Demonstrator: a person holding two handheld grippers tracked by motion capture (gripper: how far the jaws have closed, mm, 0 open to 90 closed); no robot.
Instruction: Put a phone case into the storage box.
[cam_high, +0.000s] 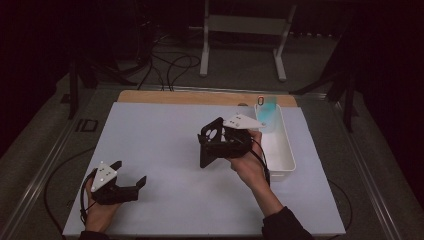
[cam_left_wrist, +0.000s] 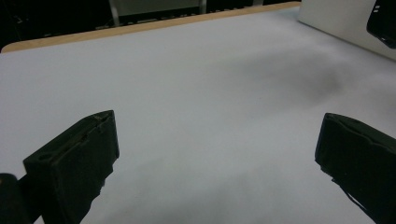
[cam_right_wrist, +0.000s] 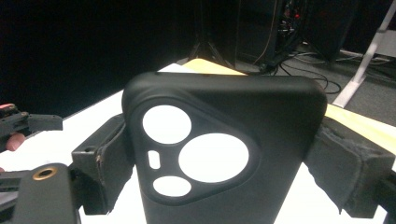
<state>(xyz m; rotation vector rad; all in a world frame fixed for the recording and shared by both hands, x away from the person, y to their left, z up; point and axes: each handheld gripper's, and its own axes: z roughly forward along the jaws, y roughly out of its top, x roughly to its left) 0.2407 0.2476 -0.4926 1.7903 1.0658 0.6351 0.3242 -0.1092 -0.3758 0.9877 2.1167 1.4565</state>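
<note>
Phone case (cam_right_wrist: 224, 154), black with a triangular camera cut-out, is what we hold up off the table (cam_high: 165, 150), pinched across its width by the right tongs (cam_right_wrist: 224, 161). In the right gripper view the two padded jaws press against its long edges, one on each side, so the case stands upright with the lens holes facing the camera; we judge that an edge grip like this keeps the flexible shell from folding and leaves its open side free. From the high view the case (cam_high: 210, 142) hangs above the middle of the table, just beside the white tray (cam_high: 282, 150) at the right, where a pale turquoise case (cam_high: 267, 112) leans against the far end. That nearness suggests we are moving the black case between tray and table, though which way we cannot tell.

Our left tongs (cam_high: 127, 182) rest low near the table's front left corner, jaws spread wide with nothing between them, well apart from the case, probably waiting to take its other end.
</note>
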